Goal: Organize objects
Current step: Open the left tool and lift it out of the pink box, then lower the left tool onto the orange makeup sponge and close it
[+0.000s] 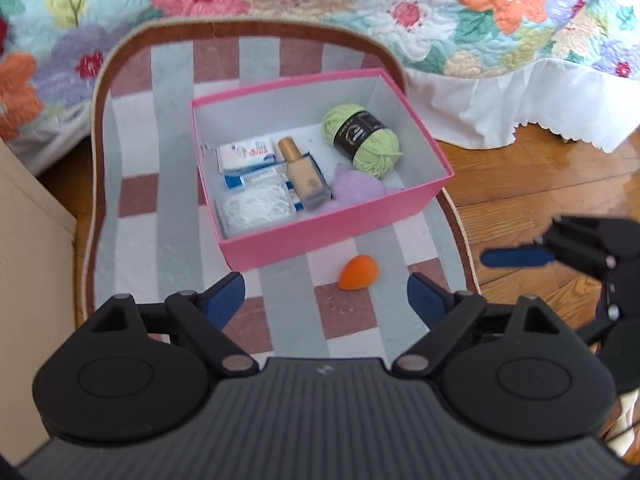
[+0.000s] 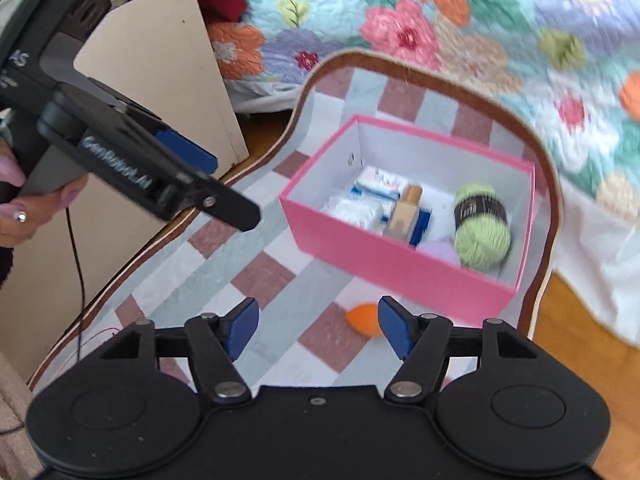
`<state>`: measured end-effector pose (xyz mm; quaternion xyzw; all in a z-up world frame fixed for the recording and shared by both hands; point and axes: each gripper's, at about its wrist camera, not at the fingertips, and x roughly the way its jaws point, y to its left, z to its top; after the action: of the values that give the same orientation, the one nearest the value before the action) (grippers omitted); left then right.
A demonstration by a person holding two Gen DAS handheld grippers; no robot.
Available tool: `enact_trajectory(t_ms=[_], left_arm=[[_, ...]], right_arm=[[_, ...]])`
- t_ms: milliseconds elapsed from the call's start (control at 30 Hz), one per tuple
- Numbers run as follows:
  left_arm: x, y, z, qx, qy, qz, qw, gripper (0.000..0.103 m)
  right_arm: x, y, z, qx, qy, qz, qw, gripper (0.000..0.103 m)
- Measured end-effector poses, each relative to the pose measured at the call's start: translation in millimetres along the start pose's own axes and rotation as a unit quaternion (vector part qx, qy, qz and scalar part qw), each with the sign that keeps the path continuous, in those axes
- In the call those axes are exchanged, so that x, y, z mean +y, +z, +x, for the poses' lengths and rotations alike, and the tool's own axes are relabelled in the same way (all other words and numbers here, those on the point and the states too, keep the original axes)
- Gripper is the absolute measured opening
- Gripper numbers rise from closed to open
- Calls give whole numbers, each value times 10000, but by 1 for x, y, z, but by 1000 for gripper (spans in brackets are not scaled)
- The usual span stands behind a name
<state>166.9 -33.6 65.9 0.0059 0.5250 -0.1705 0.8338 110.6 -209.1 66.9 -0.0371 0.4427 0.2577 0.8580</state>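
A pink box (image 1: 332, 232) (image 2: 400, 268) sits on a checked mat (image 1: 280, 312) (image 2: 256, 272). Inside lie a green yarn ball (image 1: 362, 142) (image 2: 480, 228), a foundation bottle (image 1: 302, 178) (image 2: 404, 214), white and blue packets (image 1: 248, 154) (image 2: 378, 186), a white mesh item (image 1: 254, 208) and a lilac cloth (image 1: 356, 190). An orange makeup sponge (image 1: 357, 272) (image 2: 362, 319) lies on the mat in front of the box. My left gripper (image 1: 326, 300) is open and empty, just short of the sponge; it also shows at the left in the right wrist view (image 2: 216, 184). My right gripper (image 2: 318, 326) is open and empty, with the sponge by its right finger.
A floral quilt (image 1: 440, 12) hangs over the bed behind the mat. A beige cabinet panel (image 1: 32, 280) (image 2: 160, 80) stands at the left. Wooden floor (image 1: 540, 180) lies to the right of the mat.
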Motion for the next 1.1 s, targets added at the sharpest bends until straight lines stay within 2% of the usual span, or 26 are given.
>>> enact_trajectory(t_ms=[133, 267, 433, 533, 633, 733, 867, 1000, 1100], left_arm=[[-1, -9, 29, 42, -76, -102, 9999, 88], [-8, -19, 63, 76, 32, -20, 10000, 88], [-9, -29, 107, 183, -69, -7, 9998, 88], [-5, -30, 128, 63, -83, -93, 9999, 88], [-1, -28, 144, -142, -122, -262, 9995, 88], [3, -22, 157, -110, -186, -804, 9965, 87], [0, -24, 167, -142, -490, -966, 9940, 87], [-4, -35, 179, -181, -269, -819, 9961, 86], [2, -42, 190, -142, -434, -954, 9944, 85]], right_arm=[[-1, -21, 15, 84, -124, -17, 9999, 72], [-3, -40, 36, 60, -182, -1, 9998, 72], [-3, -54, 66, -268, -355, -258, 9987, 72], [-11, -58, 83, -447, -476, -290, 9974, 72], [-17, -63, 103, -434, -567, -414, 9966, 72], [-25, -72, 123, -342, -679, -243, 9968, 72], [-32, -80, 136, -304, -885, -183, 9954, 72], [-37, -83, 146, -281, -879, -52, 9957, 72], [-36, -83, 156, -274, -1048, -65, 9941, 72]])
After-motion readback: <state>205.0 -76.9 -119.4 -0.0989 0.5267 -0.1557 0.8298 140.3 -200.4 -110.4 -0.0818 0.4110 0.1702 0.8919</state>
